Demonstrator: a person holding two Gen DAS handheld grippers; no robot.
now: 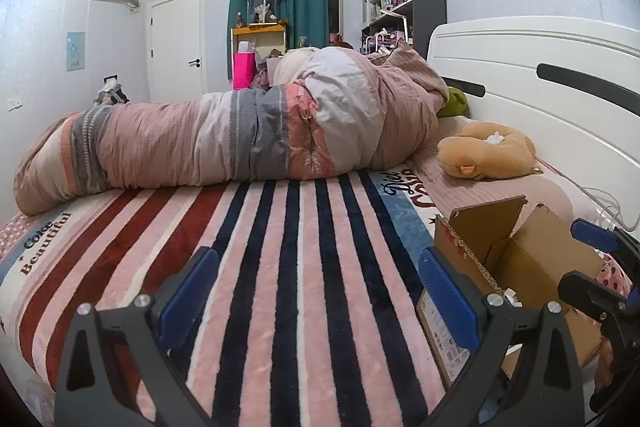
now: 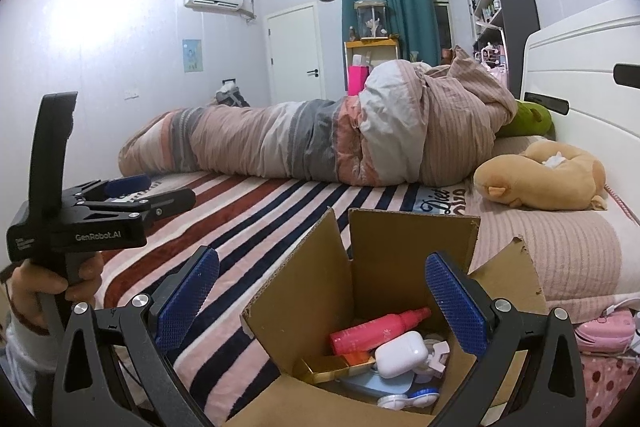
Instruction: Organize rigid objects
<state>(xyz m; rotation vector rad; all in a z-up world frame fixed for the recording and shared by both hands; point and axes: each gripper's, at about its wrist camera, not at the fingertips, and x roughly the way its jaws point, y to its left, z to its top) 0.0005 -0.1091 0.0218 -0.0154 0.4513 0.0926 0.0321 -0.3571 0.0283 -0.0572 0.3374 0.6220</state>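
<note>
The right gripper's (image 2: 322, 297) fingers (image 2: 454, 301) are spread wide and empty just above the open cardboard box (image 2: 304, 291) on the bed (image 2: 248, 211). The left gripper's (image 1: 318, 293) fingers (image 1: 188, 287) are likewise released, beside the box. Inside the box lie a pink bottle (image 2: 378, 329), white earbud case (image 2: 400, 355) and gold box (image 2: 336, 367).

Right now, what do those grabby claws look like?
Each claw is black, with two wide arms that have silver bolts and end in flat blue pads with a bumpy grid pattern. The left claw has white "GenRobot.AI" lettering on its side and a tall black handle, gripped by a bare hand with a light sleeve. The right claw has the same blue pads.
</note>
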